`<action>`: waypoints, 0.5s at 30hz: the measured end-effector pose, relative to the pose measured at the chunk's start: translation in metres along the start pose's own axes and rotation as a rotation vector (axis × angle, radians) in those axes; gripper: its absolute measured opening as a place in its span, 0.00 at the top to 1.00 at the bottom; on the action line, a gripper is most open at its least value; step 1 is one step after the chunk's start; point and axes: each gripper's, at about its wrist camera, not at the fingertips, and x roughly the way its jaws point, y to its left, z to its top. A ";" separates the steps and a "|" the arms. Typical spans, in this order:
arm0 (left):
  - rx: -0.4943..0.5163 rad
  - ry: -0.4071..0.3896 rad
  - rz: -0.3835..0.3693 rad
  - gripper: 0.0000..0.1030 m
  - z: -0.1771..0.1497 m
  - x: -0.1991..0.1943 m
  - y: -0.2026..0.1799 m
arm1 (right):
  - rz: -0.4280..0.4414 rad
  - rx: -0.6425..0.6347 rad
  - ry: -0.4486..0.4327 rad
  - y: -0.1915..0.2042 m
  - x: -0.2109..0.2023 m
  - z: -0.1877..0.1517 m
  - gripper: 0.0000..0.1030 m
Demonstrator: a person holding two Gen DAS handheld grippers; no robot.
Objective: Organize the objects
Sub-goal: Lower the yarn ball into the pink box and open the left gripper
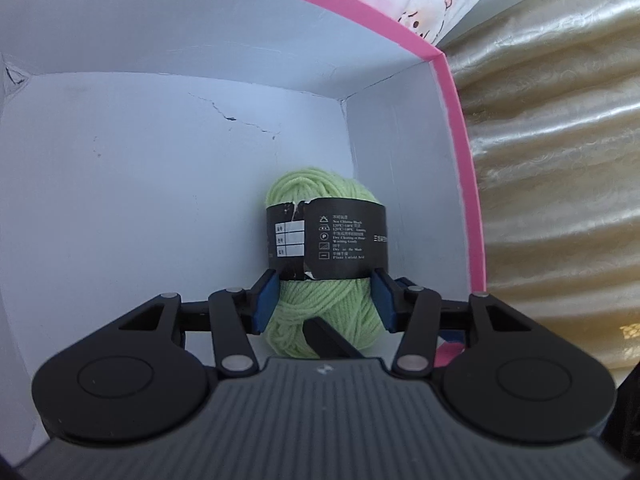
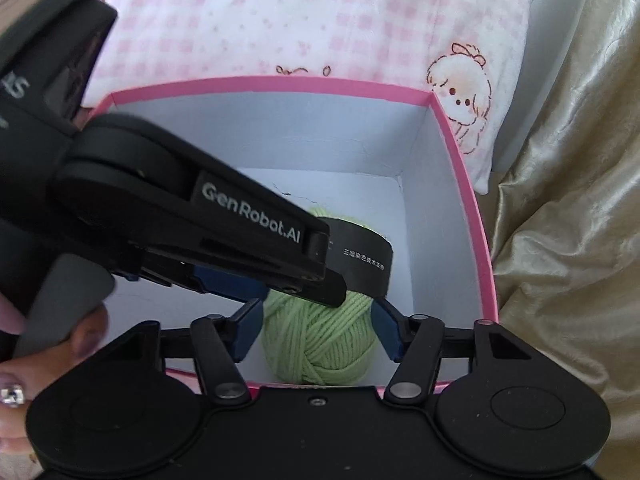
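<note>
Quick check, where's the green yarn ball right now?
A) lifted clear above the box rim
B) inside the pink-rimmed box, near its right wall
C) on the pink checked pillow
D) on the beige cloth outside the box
B: the green yarn ball stands on the white floor of the pink-rimmed box, close to the right wall, with the left gripper reaching down around it.

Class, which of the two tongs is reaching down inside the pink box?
The left tongs: they are inside the pink box, pads against the green yarn ball. The right tongs are empty, outside its near rim.
</note>
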 end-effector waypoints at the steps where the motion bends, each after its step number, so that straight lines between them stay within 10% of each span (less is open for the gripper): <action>1: -0.021 0.004 -0.039 0.59 0.001 0.002 0.001 | -0.033 -0.002 -0.006 0.000 0.002 0.000 0.46; 5: -0.123 0.026 -0.157 0.66 0.008 0.016 0.007 | -0.172 0.011 -0.039 -0.007 0.009 0.005 0.48; 15: -0.073 0.005 -0.074 0.63 0.009 0.014 -0.013 | -0.164 -0.026 -0.042 -0.001 0.004 0.000 0.50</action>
